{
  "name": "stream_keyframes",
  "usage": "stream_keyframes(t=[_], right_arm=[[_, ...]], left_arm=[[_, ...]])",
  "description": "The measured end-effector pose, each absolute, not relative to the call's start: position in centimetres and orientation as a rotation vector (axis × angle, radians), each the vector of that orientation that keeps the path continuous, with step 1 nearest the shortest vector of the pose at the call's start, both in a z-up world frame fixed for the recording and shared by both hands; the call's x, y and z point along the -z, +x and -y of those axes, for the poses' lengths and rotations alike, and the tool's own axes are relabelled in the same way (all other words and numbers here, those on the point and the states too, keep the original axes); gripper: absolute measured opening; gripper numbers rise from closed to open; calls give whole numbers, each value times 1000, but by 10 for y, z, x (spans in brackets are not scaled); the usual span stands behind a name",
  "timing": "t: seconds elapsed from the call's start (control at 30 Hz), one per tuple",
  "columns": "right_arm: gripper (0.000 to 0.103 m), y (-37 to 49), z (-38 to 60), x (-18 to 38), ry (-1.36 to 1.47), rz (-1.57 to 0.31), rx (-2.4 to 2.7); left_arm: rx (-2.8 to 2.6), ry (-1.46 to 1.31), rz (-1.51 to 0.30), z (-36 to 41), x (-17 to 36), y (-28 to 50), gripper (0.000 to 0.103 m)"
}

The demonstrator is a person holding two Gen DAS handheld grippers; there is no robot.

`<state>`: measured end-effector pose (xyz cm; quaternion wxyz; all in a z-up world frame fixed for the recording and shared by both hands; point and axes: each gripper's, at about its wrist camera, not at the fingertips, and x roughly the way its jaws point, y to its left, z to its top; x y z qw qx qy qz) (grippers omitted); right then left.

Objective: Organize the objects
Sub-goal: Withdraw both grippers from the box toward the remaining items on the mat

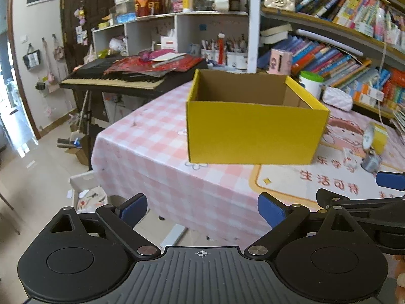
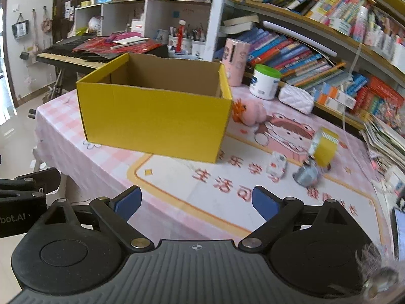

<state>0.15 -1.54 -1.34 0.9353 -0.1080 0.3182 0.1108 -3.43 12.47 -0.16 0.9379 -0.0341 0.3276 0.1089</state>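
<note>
Sitting open-topped on the pink checked tabletop (image 2: 63,131): yellow box (image 2: 154,124), apparently empty. Lying just right of the box: pink plush toy (image 2: 253,114); farther right, yellow tape roll (image 2: 324,149), small white item (image 2: 277,167), grey object (image 2: 306,174). Hovering short of the box: left tongs (image 1: 202,212) and right tongs (image 2: 196,202), both spread wide, gripping nothing.
</note>
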Motion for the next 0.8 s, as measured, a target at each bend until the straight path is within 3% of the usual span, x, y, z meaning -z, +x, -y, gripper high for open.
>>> stream_keyframes(t=[0.8], right_arm=[[96, -41, 99, 25, -124, -710, 28]], left_arm=[[43, 13, -720, -53, 14, -37, 96]])
